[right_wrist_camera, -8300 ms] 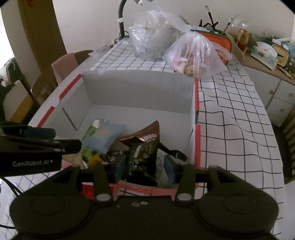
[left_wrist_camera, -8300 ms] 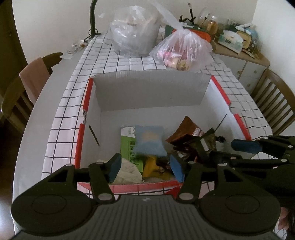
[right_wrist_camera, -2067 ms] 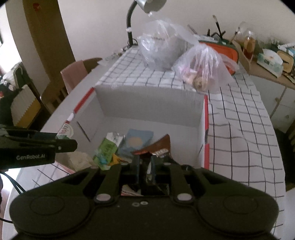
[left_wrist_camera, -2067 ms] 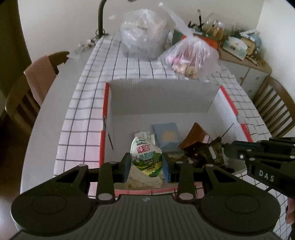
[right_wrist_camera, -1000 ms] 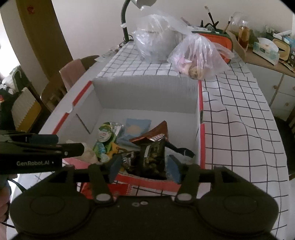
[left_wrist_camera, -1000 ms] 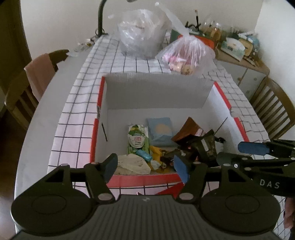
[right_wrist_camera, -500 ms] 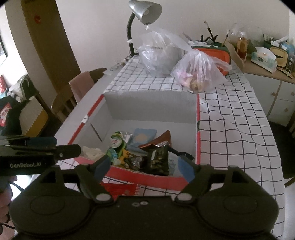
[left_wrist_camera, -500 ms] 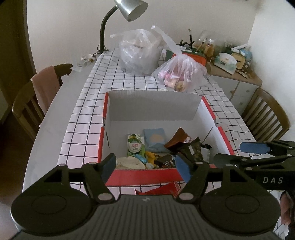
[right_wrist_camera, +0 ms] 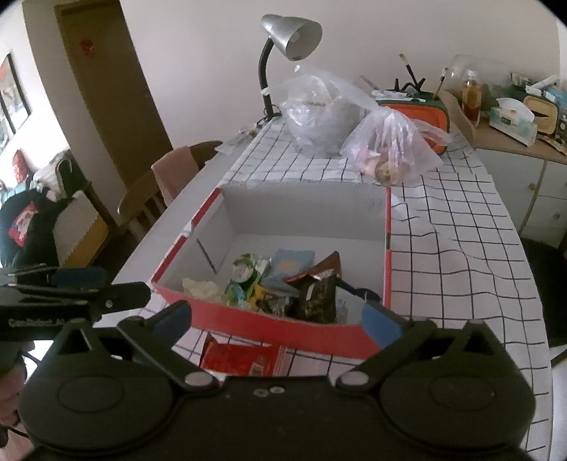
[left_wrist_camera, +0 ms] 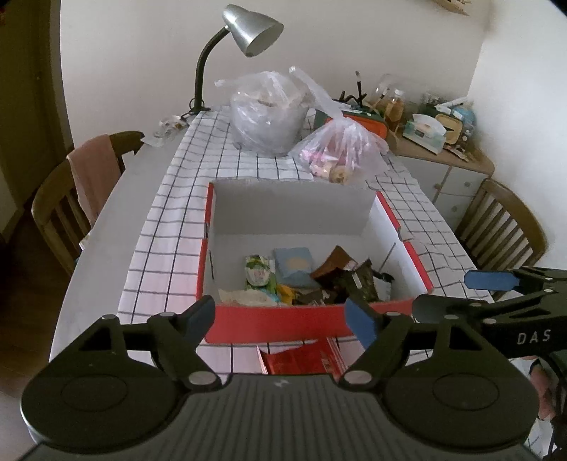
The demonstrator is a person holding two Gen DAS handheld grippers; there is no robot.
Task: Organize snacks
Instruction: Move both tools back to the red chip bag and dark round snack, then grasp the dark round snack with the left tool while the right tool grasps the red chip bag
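Note:
A red cardboard box (left_wrist_camera: 273, 321) (right_wrist_camera: 276, 324) with white inner walls stands on the checked tablecloth and holds several snack packs: a green-and-white pack (left_wrist_camera: 258, 273) (right_wrist_camera: 241, 271), a light blue pack (left_wrist_camera: 294, 260) (right_wrist_camera: 290, 262) and dark brown wrappers (left_wrist_camera: 354, 280) (right_wrist_camera: 317, 294). A red packet (left_wrist_camera: 301, 360) (right_wrist_camera: 241, 358) lies on the cloth in front of the box. My left gripper (left_wrist_camera: 280, 319) is open and empty, above the box's near edge. My right gripper (right_wrist_camera: 280, 319) is open and empty, also above the near edge.
Two clear plastic bags (left_wrist_camera: 269, 113) (left_wrist_camera: 340, 152) with food sit behind the box. A silver desk lamp (left_wrist_camera: 248, 28) stands at the far end. Wooden chairs stand at the left (left_wrist_camera: 60, 202) and the right (left_wrist_camera: 499, 227). A cluttered sideboard (left_wrist_camera: 439, 149) is at the far right.
Both grippers have drawn back and up from the box, so the red packet in front now shows. Earlier the left gripper let go of the green-and-white pack and the right let go of a dark wrapper.

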